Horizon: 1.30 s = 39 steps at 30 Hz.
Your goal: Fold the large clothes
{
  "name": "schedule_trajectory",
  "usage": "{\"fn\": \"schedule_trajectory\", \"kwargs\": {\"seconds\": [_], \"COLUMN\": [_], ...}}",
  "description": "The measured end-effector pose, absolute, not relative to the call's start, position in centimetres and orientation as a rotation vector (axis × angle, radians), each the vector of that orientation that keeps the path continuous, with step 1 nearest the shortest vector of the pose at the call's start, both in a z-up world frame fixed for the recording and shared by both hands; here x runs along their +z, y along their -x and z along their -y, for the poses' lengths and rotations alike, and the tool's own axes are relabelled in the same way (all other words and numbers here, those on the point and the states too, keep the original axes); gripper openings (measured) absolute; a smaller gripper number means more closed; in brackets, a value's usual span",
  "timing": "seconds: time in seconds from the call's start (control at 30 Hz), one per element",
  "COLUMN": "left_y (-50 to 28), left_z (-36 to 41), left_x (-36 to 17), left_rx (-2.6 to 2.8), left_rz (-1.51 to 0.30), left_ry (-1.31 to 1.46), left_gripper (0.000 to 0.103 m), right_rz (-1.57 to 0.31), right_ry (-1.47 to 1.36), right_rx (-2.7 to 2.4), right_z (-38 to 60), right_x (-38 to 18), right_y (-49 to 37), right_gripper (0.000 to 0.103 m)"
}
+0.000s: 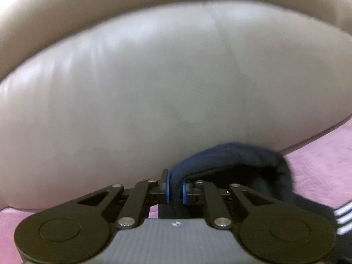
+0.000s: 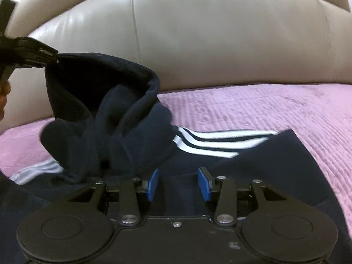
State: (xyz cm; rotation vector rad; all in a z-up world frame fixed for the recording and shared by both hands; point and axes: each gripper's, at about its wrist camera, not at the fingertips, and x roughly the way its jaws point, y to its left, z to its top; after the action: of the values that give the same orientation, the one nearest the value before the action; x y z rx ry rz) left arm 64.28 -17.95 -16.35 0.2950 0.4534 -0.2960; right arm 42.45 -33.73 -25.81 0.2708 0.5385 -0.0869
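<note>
A navy hoodie (image 2: 105,101) with white stripes (image 2: 211,143) on its sleeves lies on a pink quilted cover (image 2: 264,110). My left gripper (image 1: 175,189) is shut on the rim of the hood (image 1: 231,156), with dark fabric pinched between its blue pads. The right wrist view shows that same left gripper (image 2: 37,55) at the upper left, holding the hood edge lifted above the rest of the garment. My right gripper (image 2: 178,182) stands open just over the flat navy body of the hoodie, with nothing between its blue pads (image 2: 153,184).
A padded beige leather back (image 2: 198,33) rises right behind the cover and fills most of the left wrist view (image 1: 154,77). Bare pink cover stretches to the right of the hoodie. Part of a person's hand (image 2: 3,96) shows at the left edge.
</note>
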Motion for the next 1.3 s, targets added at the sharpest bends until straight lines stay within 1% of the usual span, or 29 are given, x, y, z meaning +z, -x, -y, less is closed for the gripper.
{"fn": "schedule_trajectory", "kwargs": {"seconds": [0.17, 0.2, 0.23, 0.27, 0.3, 0.37, 0.43, 0.5, 0.63, 0.67, 0.7, 0.73, 0.77, 0.87, 0.97, 1.03, 1.1, 1.13, 1.17, 1.2, 1.23, 1.27, 1.3], "left_y": [-58.2, -56.8, -55.5, -54.1, -53.1, -50.7, -47.9, -45.6, -41.5, -40.8, -40.2, -39.3, -39.0, -37.3, -36.5, -35.1, -33.3, -32.0, -30.5, -29.4, -28.3, -27.3, -26.5], "left_z": [15.8, 15.2, 14.7, 14.1, 13.5, 12.2, 11.5, 10.9, 10.6, 10.5, 10.6, 10.4, 10.4, 9.9, 9.3, 8.3, 7.6, 7.4, 7.2, 7.0, 6.6, 6.0, 5.5], "left_x": [-13.1, -12.6, -12.1, -11.6, -11.0, -10.1, -8.9, -8.1, -7.6, -7.6, -7.7, -7.8, -7.9, -7.4, -7.3, -6.9, -6.7, -6.8, -7.2, -7.7, -8.4, -9.3, -10.1], "left_rx": [-0.372, -0.385, -0.4, -0.411, -0.418, -0.441, -0.478, -0.508, -0.557, -0.572, -0.584, -0.588, -0.59, -0.594, -0.576, -0.567, -0.597, -0.608, -0.616, -0.624, -0.652, -0.697, -0.721], "left_rz": [-0.382, -0.363, -0.353, -0.34, -0.328, -0.301, -0.273, -0.252, -0.233, -0.233, -0.232, -0.229, -0.227, -0.23, -0.225, -0.215, -0.208, -0.208, -0.214, -0.227, -0.26, -0.315, -0.37], "left_ry": [-0.228, -0.215, -0.2, -0.186, -0.178, -0.154, -0.129, -0.122, -0.138, -0.143, -0.149, -0.158, -0.166, -0.178, -0.18, -0.161, -0.141, -0.144, -0.147, -0.148, -0.146, -0.14, -0.127], "left_gripper": [0.011, 0.011, 0.011, 0.011, 0.011, 0.01, 0.01, 0.01, 0.01, 0.01, 0.01, 0.01, 0.01, 0.01, 0.01, 0.01, 0.01, 0.01, 0.011, 0.013, 0.019, 0.037, 0.047], "right_rz": [-0.388, -0.373, -0.36, -0.352, -0.345, -0.314, -0.326, -0.344, -0.26, -0.245, -0.231, -0.227, -0.233, -0.155, -0.091, -0.089, -0.151, -0.21, -0.273, -0.351, -0.421, -0.485, -0.534], "right_ry": [-0.216, -0.2, -0.179, -0.163, -0.145, -0.113, -0.072, -0.027, 0.038, 0.041, 0.041, 0.035, 0.025, 0.029, 0.047, 0.068, 0.082, 0.095, 0.11, 0.125, 0.134, 0.134, 0.123], "right_rx": [-0.02, -0.001, 0.019, 0.03, 0.041, 0.049, 0.088, 0.097, 0.012, -0.009, -0.019, -0.018, -0.008, 0.007, 0.009, 0.009, 0.024, 0.043, 0.062, 0.088, 0.119, 0.145, 0.164], "right_z": [32.8, 32.5, 32.1, 31.7, 31.1, 30.1, 28.6, 27.4, 25.9, 25.9, 26.1, 26.4, 26.8, 27.9, 29.2, 29.7, 30.2, 30.4, 30.7, 31.0, 31.3, 31.7, 32.1], "right_x": [-18.8, -17.8, -16.9, -16.4, -15.8, -15.0, -14.7, -14.9, -14.2, -13.9, -13.5, -13.1, -12.6, -11.1, -9.9, -9.9, -11.3, -12.2, -12.9, -14.2, -15.3, -16.4, -17.5], "right_y": [-41.6, -41.9, -42.2, -42.4, -42.8, -43.1, -44.0, -44.9, -44.9, -44.7, -44.5, -44.2, -43.7, -39.4, -32.5, -27.5, -24.0, -22.7, -21.6, -20.1, -19.0, -17.5, -16.1], "right_gripper": [0.051, 0.052, 0.058, 0.068, 0.073, 0.075, 0.077, 0.078, 0.078, 0.077, 0.068, 0.022, 0.009, 0.009, 0.009, 0.009, 0.011, 0.018, 0.031, 0.035, 0.035, 0.034, 0.034]}}
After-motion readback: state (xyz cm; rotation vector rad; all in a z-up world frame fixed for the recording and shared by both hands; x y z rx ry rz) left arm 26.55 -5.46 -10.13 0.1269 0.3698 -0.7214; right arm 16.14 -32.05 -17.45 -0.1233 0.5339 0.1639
